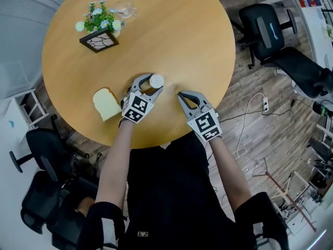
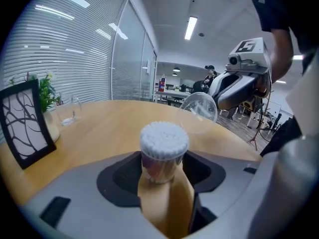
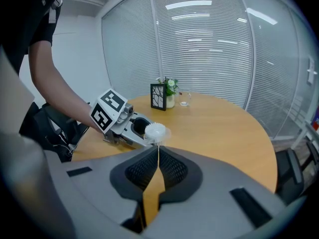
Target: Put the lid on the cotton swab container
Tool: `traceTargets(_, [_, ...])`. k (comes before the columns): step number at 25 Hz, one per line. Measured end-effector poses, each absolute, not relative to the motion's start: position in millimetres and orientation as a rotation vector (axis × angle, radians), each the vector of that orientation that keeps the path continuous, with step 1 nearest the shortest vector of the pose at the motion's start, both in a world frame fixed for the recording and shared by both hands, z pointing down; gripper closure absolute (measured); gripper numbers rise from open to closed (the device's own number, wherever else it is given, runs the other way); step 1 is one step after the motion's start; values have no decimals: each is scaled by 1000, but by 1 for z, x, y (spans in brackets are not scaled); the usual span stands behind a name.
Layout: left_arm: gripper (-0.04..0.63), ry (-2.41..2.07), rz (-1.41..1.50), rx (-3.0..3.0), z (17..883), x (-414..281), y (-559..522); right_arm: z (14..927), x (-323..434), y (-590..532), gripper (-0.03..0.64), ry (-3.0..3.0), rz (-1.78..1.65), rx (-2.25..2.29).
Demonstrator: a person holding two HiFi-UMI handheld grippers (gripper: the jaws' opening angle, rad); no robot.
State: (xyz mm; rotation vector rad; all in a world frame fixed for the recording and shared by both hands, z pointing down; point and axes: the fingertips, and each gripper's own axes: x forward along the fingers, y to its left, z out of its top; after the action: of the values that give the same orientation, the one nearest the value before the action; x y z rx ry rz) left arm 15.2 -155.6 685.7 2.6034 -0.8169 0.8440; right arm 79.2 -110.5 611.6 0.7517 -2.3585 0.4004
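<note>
A clear cotton swab container (image 1: 156,80) packed with white swabs stands upright near the front of the round wooden table (image 1: 171,25). My left gripper (image 1: 151,85) has it between its jaws, and in the left gripper view the container (image 2: 162,151) fills the gap, with the dark pads (image 2: 122,176) against both sides. My right gripper (image 1: 181,95) sits just to the right, shut on the rim of the clear round lid (image 2: 199,111). In the right gripper view the lid (image 3: 158,132) stands at the jaw tips (image 3: 158,151), in front of the swabs.
A small potted plant with a black framed panel (image 1: 99,33) and a clear glass (image 1: 125,9) stand at the table's far left. A toast-shaped pale yellow object (image 1: 106,104) lies left of my left gripper. Office chairs (image 1: 276,40) and cables (image 1: 250,119) surround the table.
</note>
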Motion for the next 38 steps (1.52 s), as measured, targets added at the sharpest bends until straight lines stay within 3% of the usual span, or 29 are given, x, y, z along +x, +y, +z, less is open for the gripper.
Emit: traceTargets(38, [342,-843,862,2619,687,18,-154,606,16,-136,612,-2444,379,672])
